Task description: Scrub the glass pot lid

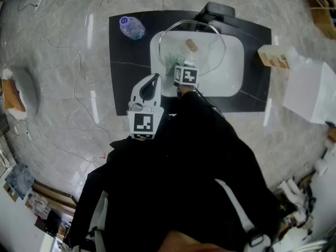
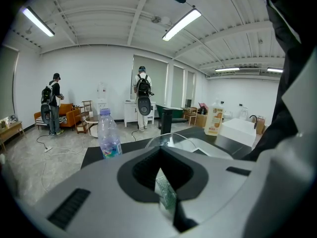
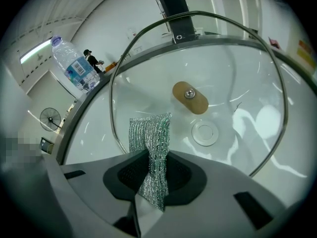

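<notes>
The glass pot lid [image 1: 210,49] [image 3: 233,83] with a wooden knob [image 1: 191,45] [image 3: 190,97] sits tilted in the white sink [image 1: 231,85]. My right gripper [image 1: 181,68] [image 3: 151,157] is shut on a green mesh scrub pad [image 1: 172,63] [image 3: 150,130]. The pad's free end lies over the lid's lower left rim. My left gripper [image 1: 153,79] [image 2: 161,170] hovers at the sink's left edge, jaws together. A bit of mesh shows in the slit between them; I cannot tell whether it is held.
A water bottle [image 1: 131,27] [image 2: 108,135] stands on the black mat [image 1: 123,77] left of the sink. The black faucet [image 1: 218,10] [image 3: 173,4] rises behind the lid. An orange-labelled bottle [image 1: 273,56] and a white box [image 1: 310,88] lie to the right. Two people stand far off in the room.
</notes>
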Motion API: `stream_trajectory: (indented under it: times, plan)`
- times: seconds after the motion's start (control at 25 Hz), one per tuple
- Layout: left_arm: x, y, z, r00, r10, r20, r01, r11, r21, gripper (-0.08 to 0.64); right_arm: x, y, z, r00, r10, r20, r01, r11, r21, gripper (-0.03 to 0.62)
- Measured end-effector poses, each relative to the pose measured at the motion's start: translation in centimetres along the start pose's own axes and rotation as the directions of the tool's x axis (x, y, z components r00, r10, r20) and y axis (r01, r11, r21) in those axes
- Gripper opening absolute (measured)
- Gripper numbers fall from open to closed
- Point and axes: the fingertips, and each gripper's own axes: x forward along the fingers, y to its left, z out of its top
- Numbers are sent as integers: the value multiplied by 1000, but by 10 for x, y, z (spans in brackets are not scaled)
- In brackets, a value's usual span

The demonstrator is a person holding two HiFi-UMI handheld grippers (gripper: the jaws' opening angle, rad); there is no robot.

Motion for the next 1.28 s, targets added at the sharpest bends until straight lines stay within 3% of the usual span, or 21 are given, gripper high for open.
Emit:
stream_trajectory:
  times: [1.28]
  plan:
    - [7, -19, 9, 999, -47, 14, 46, 999, 16, 3, -9, -50, -14, 993, -37, -110, 39, 999, 11, 75]
